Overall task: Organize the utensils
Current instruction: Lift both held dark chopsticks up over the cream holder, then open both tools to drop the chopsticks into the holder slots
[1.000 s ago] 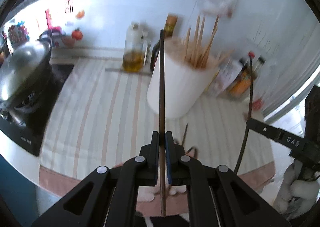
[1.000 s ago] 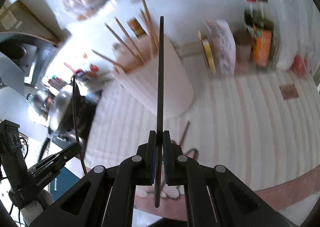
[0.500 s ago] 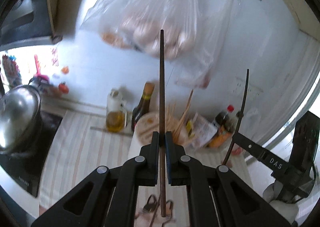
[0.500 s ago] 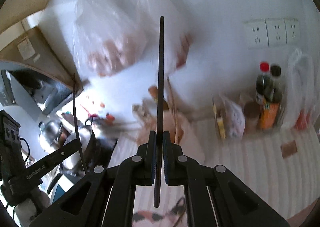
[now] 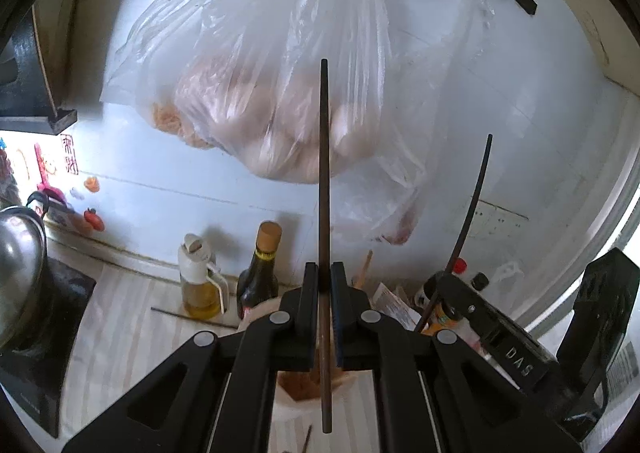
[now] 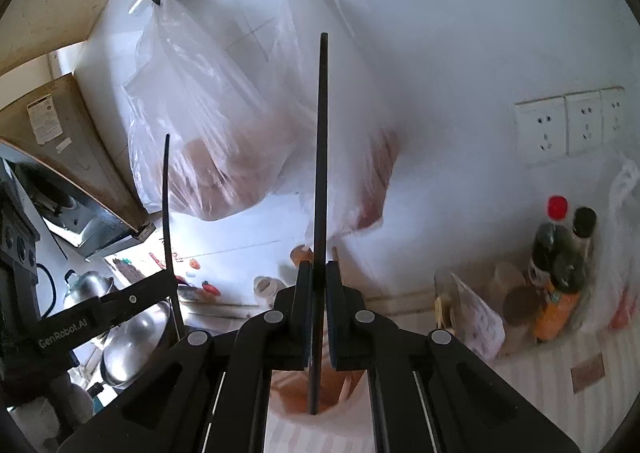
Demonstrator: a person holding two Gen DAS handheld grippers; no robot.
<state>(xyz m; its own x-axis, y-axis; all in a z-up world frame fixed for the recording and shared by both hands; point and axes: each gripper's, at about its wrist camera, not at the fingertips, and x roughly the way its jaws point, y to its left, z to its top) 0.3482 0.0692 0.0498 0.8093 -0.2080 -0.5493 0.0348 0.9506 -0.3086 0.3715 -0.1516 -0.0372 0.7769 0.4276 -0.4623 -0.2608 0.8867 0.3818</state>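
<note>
My left gripper [image 5: 324,273] is shut on a dark brown chopstick [image 5: 324,173] held upright, its lower end over the white utensil holder [image 5: 296,409]. My right gripper [image 6: 314,273] is shut on a black chopstick [image 6: 321,157], also upright, its lower end over the mouth of the same holder [image 6: 340,421]. Wooden chopsticks [image 5: 365,263] stand in the holder. Each gripper shows in the other's view, the right one [image 5: 480,309] and the left one [image 6: 132,305], each with its stick.
A full plastic bag [image 5: 272,85] hangs on the wall ahead. An oil bottle [image 5: 198,281] and a dark bottle [image 5: 260,273] stand behind the holder. A steel pot [image 5: 18,265] sits on the stove at left. Sauce bottles [image 6: 560,253] and packets stand at right.
Both grippers have tilted up and closed in over the holder. The holder has dropped from mid-view to under the fingers. The lower ends of the chopsticks now hang over its mouth.
</note>
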